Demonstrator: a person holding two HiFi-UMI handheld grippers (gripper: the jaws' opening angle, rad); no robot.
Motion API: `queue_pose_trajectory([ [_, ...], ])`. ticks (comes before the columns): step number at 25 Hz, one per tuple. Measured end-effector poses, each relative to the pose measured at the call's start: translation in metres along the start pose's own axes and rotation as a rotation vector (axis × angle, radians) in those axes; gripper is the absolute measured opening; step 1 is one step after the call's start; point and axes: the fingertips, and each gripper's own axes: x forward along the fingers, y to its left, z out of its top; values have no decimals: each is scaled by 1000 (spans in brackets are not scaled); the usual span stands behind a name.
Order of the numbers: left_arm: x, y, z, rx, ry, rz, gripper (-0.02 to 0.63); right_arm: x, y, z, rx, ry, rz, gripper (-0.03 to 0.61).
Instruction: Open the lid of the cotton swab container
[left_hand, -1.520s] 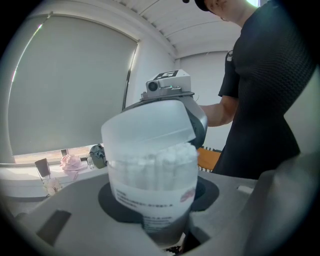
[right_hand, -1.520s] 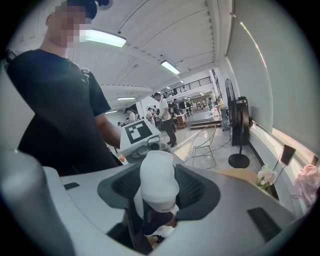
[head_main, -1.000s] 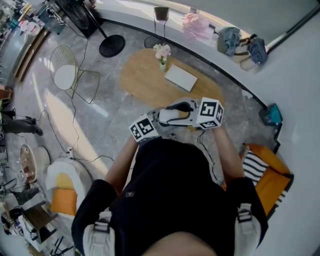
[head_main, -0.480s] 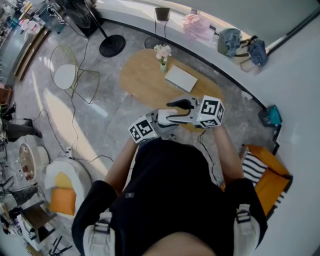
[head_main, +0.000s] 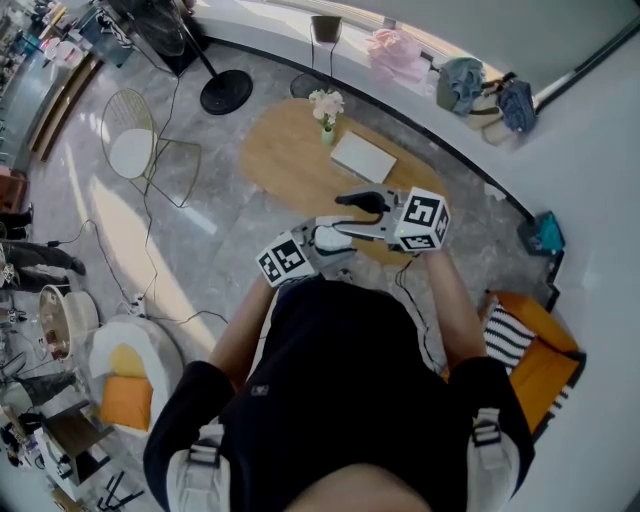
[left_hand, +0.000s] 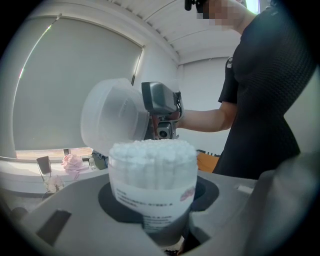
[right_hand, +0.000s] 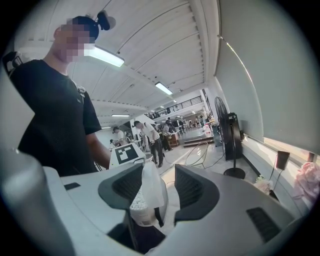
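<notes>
Left claw (left_hand: 157, 222) clamps the cotton swab container (left_hand: 152, 172) by its labelled lower wall, both pads pressed against the clear tub, which stands upright in front of the person's dark shirt. White swab tips pack the tub to its rim. Its translucent lid (left_hand: 112, 117) is tipped up and back at the rim's left side and stands nearly on edge, leaving the container open. Close behind the lid, the right claw (right_hand: 159, 187) faces the left one, carried on a bare forearm. Its jaws stand wide and have just been closing a little. The lid shows edge-on between them, with a gap on either side and neither pad pressing on it. From the head view, the two claws meet at the near edge of an oval wooden worktop (head_main: 285, 160). It carries a small vase of flowers (head_main: 325, 108) and, to the right of it, a flat white rectangular object (head_main: 362, 157). An orange cushion (head_main: 545, 375) lies on the floor at far right.
</notes>
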Motion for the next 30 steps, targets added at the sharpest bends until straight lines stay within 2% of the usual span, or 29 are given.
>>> queue_pose_trajectory([
  [10, 8, -2, 5, -2, -6, -6, 192, -13, -22, -5, 1, -24, -98, 176],
  [20, 11, -5, 8, 10, -2, -4, 192, -15, -35, -17, 23, 6, -171, 169],
  [30, 10, -7, 13, 7, -9, 3, 192, -12, -42, -26, 36, 22, -188, 160],
])
